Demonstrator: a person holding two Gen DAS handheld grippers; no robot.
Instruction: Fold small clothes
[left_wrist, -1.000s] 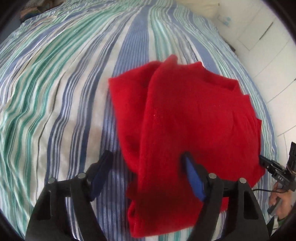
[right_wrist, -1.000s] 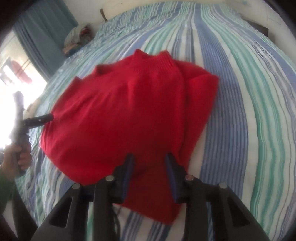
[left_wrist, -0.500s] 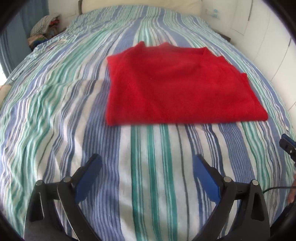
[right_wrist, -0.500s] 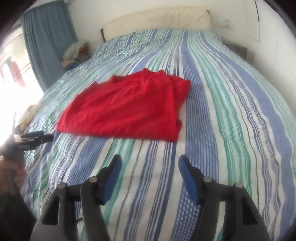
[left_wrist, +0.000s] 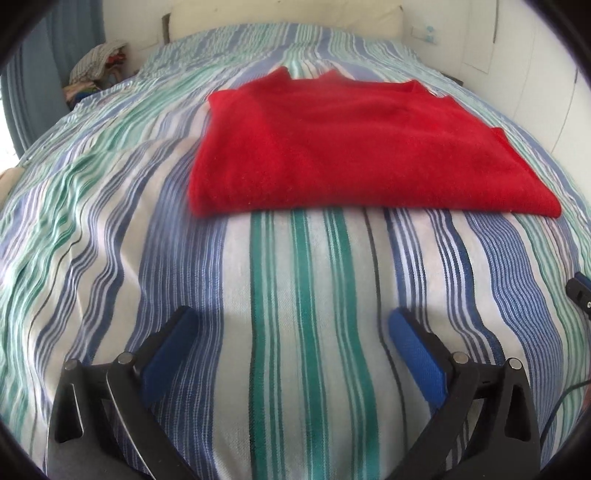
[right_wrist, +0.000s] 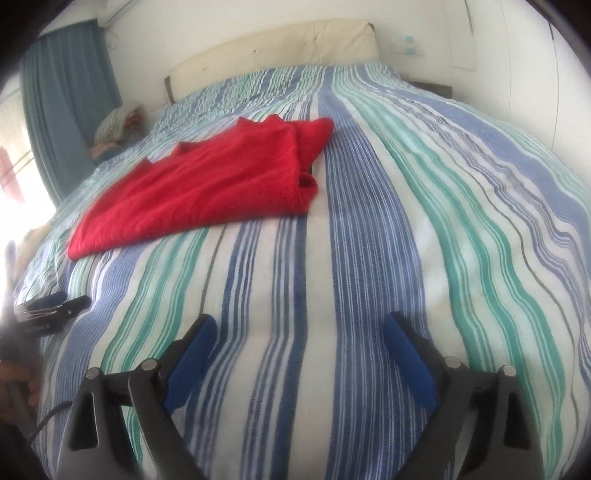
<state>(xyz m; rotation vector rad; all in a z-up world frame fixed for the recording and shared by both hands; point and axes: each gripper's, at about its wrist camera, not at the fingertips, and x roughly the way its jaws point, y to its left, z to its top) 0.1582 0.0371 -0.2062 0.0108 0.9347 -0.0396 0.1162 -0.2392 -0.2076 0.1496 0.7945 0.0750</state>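
Where the striped bedspread (left_wrist: 303, 295) runs toward the headboard, the red sweater (left_wrist: 354, 147) lies flat, folded into a broad rectangle, well ahead of both claws. Left claw (left_wrist: 291, 332) and right claw (right_wrist: 299, 336): jaws just been opening, now spread wide, nothing between them, bare bedding beneath. Sweater looks a soft, fuzzy knit; likely light, limp, not slippery, apt to sag and unfold if lifted by one point. Best hold, I judge: the two near corners of the folded edge, layers pinched together. No containers in view; loose clothes pile (left_wrist: 98, 70) beside the bed.
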